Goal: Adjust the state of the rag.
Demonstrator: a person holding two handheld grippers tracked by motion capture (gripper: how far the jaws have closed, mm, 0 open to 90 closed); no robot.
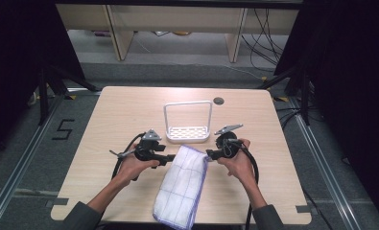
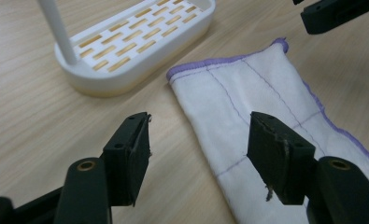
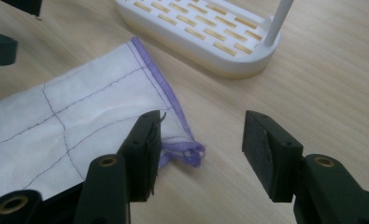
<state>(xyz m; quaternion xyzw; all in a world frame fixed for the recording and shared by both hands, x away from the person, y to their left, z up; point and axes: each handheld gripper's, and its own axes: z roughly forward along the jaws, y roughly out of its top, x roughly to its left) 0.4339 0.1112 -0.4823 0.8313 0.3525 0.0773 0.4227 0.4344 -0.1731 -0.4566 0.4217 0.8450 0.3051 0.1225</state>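
White cloth with purple stitched hem lies folded on the tabletop, its near end hanging over the near edge, its far end between the two grippers. High view: both hands in from the near edge, left gripper at the cloth's left side, right gripper at its right side, jaw gaps too small to judge there. Left gripper view: jaws spread wide, nothing between them but cloth and bare wood; right-hand pad hovers over the cloth, left-hand pad over wood; contact cannot be told. It also shows worn, frayed pad faces. Right gripper view: jaws wide apart, gripping nothing; left-hand pad sits over the cloth's corner, where the purple hem curls into a small loose loop, a detail the high view misses. Beyond the cloth, just apart from its far end, a white slotted rack base with a tall wire hoop; nothing in it. Small round grommet near the far edge.
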